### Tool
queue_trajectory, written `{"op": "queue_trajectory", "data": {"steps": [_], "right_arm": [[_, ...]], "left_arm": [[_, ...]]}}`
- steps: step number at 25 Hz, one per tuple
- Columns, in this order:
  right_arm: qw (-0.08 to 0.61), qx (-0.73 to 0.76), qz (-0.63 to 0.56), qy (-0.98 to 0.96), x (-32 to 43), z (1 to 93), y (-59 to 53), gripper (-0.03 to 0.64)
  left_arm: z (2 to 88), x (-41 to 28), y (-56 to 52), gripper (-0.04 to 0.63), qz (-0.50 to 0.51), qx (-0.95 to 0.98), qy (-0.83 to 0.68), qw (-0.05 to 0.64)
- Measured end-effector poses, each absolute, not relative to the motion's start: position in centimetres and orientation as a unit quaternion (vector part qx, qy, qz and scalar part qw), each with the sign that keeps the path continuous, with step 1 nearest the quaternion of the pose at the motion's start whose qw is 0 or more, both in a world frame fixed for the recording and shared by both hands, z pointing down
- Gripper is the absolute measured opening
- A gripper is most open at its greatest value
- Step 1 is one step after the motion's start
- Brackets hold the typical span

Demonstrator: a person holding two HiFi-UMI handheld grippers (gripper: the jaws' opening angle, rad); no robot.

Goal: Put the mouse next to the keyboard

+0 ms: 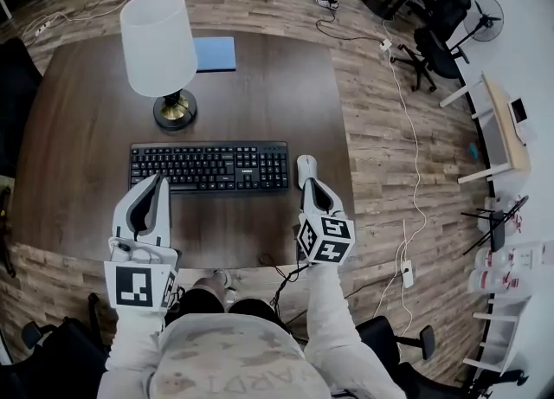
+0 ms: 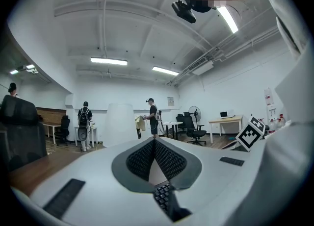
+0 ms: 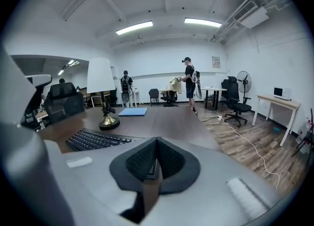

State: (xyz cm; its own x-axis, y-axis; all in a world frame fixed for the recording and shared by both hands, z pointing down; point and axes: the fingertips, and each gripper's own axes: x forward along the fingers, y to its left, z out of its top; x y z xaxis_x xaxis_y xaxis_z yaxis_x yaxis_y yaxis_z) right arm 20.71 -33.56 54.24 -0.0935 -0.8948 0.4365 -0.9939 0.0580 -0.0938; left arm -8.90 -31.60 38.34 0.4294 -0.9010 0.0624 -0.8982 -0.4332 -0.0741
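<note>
Fingers (image 3: 142, 160) pressed together on nothing on your right gripper (image 3: 156, 142) and likewise on your left gripper (image 2: 154, 141), while the white mouse (image 1: 305, 168) lies just right of the keyboard (image 1: 209, 167). Pull back low past the keyboard's right end and you could knock it away.

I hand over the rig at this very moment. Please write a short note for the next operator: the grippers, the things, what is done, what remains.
Left gripper: jaws shut, nothing held, over the near side of the table, before the left end of the keyboard.
Right gripper: jaws shut, nothing held, just on the near side of the mouse.
Mouse: white, lies on the table close to the keyboard's right end, not gripped.
Done: the mouse seems placed beside the keyboard.
Left: probably only to check its place and draw both grippers back.
</note>
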Motion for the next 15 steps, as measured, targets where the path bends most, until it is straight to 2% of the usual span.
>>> {"op": "queue_trajectory", "data": {"steps": [15], "right_arm": [[0.089, 0.658, 0.122, -0.737, 19.0, 46.8, -26.9, 0.009]], "left_arm": [[36.0, -8.8, -25.8, 0.006, -0.032, -0.847, 0.53, 0.033]]}}
